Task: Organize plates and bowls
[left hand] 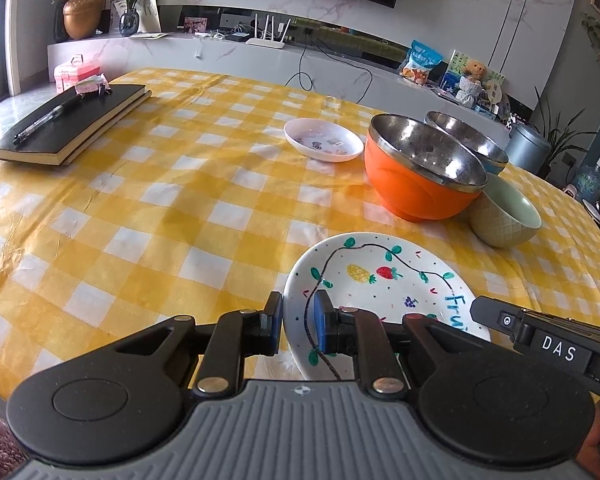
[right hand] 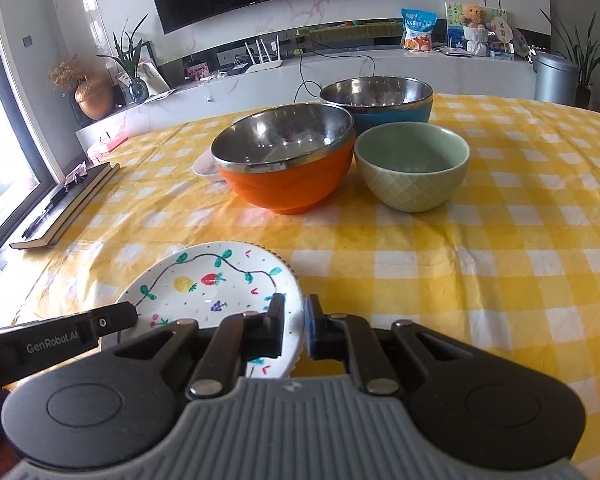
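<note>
**Two hand-held grippers on one painted plate**

A living room with a wall-mounted television and a marble-look sideboard lies behind a bench (left hand: 148, 208) draped in a yellow-and-white checked cloth.

The left hand-held gripper (left hand: 300, 320) is closed narrowly on the left rim of the round white ceramic plate painted with fruit and a vine (left hand: 380, 280), one pad inside the rim and one outside. The right hand-held gripper (right hand: 294, 326) clamps the opposite rim of the same plate (right hand: 204, 284) in the same way, jaws nearly together. In each wrist view the other gripper's black finger reaches in from the side. Whether the plate touches the cloth I cannot tell.

From the left wrist view, at about 1 o'clock from the plate sits the orange bowl with a steel lining (left hand: 420, 176); the pale green quilted-pattern ceramic bowl (left hand: 508, 216) is just beside it at 2 o'clock, and the blue steel-lined bowl (left hand: 468, 140) stands behind both. A small white shallow dish with faint prints (left hand: 324, 140) lies at 12 o'clock, just left of the orange bowl. Far off at 10 o'clock are black notebooks (left hand: 68, 128) with a pen on top.
</note>
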A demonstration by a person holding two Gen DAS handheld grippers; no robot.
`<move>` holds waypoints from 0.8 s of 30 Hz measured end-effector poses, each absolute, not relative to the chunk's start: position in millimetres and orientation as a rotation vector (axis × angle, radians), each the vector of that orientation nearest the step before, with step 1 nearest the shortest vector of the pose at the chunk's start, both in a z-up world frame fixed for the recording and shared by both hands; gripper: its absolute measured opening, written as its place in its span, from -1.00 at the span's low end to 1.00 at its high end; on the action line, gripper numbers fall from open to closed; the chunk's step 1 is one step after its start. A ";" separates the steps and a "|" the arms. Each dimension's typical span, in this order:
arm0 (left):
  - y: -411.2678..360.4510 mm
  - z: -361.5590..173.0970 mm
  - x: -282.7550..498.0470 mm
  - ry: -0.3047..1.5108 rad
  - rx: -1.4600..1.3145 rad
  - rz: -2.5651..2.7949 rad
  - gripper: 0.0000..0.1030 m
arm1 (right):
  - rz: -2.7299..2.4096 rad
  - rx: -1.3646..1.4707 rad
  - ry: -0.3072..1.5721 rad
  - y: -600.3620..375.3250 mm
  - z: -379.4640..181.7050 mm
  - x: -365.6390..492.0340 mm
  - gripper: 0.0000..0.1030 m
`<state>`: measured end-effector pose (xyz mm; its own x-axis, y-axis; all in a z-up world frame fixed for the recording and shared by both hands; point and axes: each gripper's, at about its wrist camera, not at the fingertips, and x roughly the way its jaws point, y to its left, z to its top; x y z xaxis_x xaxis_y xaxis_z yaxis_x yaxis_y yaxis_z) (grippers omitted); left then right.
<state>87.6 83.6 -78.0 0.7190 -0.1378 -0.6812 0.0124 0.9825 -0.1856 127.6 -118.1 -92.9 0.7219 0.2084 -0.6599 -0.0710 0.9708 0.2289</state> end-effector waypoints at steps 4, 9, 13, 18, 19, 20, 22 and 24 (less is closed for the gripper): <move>83.0 -78.6 87.6 0.757 -0.168 -0.084 -0.65 | 0.156 0.208 0.738 -119.4 -93.5 128.4 -0.86; 83.1 -78.7 88.0 0.756 -0.166 -0.086 -0.64 | 0.159 0.211 0.739 -119.6 -93.8 128.8 -0.84; 85.1 -75.1 86.0 0.730 -0.166 -0.081 -0.64 | 0.157 0.228 0.730 -121.3 -90.5 127.9 -0.78; 89.6 -66.8 84.7 0.719 -0.186 -0.070 -0.57 | 0.136 0.237 0.716 -124.9 -83.8 125.0 -0.53; 90.3 -64.8 84.9 0.725 -0.190 -0.071 -0.50 | 0.135 0.236 0.713 -125.0 -82.3 124.3 -0.53; 90.9 -62.1 84.9 0.730 -0.198 -0.073 -0.47 | 0.135 0.233 0.710 -124.8 -80.5 123.6 -0.53; 91.8 -54.2 85.1 0.742 -0.209 -0.071 -0.40 | 0.141 0.231 0.708 -123.8 -76.7 122.8 -0.49; 90.7 -44.4 86.5 0.750 -0.203 -0.067 -0.38 | 0.155 0.241 0.711 -123.0 -72.6 124.0 -0.49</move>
<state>86.5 90.7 -44.4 0.7305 -0.1331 -0.6699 -0.0116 0.9783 -0.2070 124.0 -123.0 -72.6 0.7477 0.2214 -0.6260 -0.0583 0.9610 0.2703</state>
